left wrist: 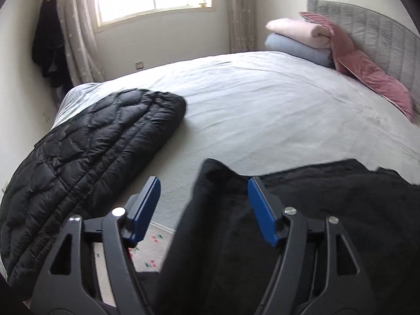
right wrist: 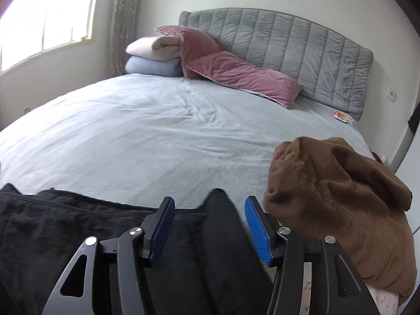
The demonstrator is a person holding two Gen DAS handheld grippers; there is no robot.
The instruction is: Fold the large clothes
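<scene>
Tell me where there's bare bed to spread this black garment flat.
The open patch is mid-bed sheet, bordered by the pink pillow and folded blankets at the headboard, the black puffer jacket on the left, and the brown hoodie on the right. The near edge is crowded: the black garment lies there.

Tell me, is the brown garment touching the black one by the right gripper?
Cannot tell. In the right wrist view the gripper's finger hides the strip between brown garment and black garment.

black garment (left wrist: 302, 210): lower part behind claws, cut off | small packet (right wrist: 341, 116): unreadable | puffer jacket (left wrist: 78, 157): left edge cropped
</scene>
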